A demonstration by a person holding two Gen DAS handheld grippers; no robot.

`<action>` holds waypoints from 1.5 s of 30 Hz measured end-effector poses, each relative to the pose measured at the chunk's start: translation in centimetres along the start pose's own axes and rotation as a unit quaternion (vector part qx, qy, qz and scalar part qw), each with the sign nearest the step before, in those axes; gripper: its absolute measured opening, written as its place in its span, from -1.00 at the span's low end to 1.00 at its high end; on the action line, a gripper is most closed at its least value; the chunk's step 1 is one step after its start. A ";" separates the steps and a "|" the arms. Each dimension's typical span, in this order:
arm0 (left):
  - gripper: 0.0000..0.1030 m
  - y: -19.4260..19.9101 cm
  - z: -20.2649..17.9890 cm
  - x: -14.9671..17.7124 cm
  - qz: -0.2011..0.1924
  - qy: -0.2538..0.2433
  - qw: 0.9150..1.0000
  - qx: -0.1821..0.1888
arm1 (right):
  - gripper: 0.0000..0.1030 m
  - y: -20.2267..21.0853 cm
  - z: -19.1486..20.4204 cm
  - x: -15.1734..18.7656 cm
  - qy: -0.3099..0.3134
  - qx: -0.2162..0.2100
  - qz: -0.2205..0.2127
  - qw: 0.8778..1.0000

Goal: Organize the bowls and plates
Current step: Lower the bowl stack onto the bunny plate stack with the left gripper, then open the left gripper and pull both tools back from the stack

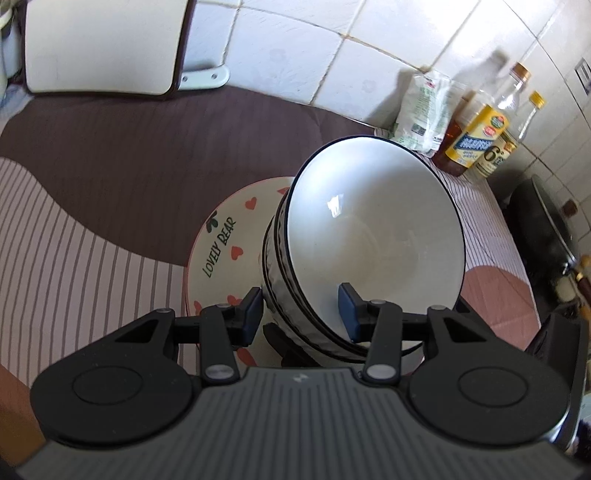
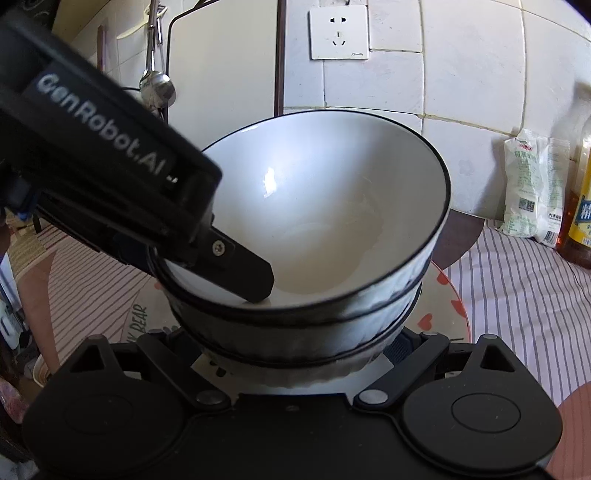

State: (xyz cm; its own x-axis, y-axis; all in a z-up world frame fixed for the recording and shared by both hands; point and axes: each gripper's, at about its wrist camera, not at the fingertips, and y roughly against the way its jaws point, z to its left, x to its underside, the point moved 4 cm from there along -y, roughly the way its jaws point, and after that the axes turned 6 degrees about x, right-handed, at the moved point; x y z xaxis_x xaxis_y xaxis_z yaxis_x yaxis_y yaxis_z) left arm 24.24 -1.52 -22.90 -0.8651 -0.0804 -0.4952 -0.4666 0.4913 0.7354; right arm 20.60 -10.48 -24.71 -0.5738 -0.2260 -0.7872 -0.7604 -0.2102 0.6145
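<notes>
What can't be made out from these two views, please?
- Right wrist view: the right claw has its fingertips hidden behind the stacked bowls, so its grip is unclear.
- Left wrist view: it is unclear whether the left claw pinches the bowl wall or merely straddles it.
- Both views: the bowl count cannot be told, as only outer rims show.
- Left wrist view: the oil bottle label is too blurred to read.

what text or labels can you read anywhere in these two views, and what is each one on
"LOVELY BEAR" on the heart-print plate under the stacked bowls.
"GenRobot.AI" on the left gripper body, seen from the right wrist.
"6" on a clear oil bottle label; the rest is blurred.
Yellow-label bottle, white bag, wall socket: print too small or blurred to read.
</notes>
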 end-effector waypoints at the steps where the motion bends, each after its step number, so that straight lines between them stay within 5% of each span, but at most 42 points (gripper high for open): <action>1: -0.17 0.0 0.0 0.0 0.001 0.000 1.000 0.002 | 0.89 -0.1 0.1 0.0 0.004 0.001 0.003 1.000; 11: -0.09 1.0 0.3 -0.7 -0.004 0.033 0.999 -0.015 | 0.87 1.8 1.7 -1.0 0.042 0.038 0.057 0.997; 21: 0.17 7.5 -3.0 -0.3 -0.043 -0.007 0.999 -0.028 | 0.87 8.5 1.5 -1.7 -0.062 0.025 0.092 0.993; 35: 0.45 18.1 -8.7 2.2 -0.047 -0.053 0.996 -0.051 | 0.87 17.8 -1.5 -2.9 -0.105 0.056 0.124 0.985; 41: 0.81 21.4 -10.7 2.9 -0.058 -0.079 0.993 -0.068 | 0.89 22.3 -3.4 -4.1 -0.127 0.103 0.126 0.978; 45: 0.85 22.9 -11.7 3.6 -0.064 -0.088 0.991 -0.072 | 0.90 25.1 -4.2 -5.2 -0.147 0.131 0.122 0.973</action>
State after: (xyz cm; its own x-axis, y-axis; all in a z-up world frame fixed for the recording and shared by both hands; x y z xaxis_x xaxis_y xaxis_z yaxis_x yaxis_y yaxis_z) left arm 8.30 -0.66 -2.41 -0.7574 0.0239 -0.6525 -0.6031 0.3572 0.7132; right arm 5.73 -18.59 -4.96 -0.7798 0.0511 -0.6240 -0.6200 0.0746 0.7810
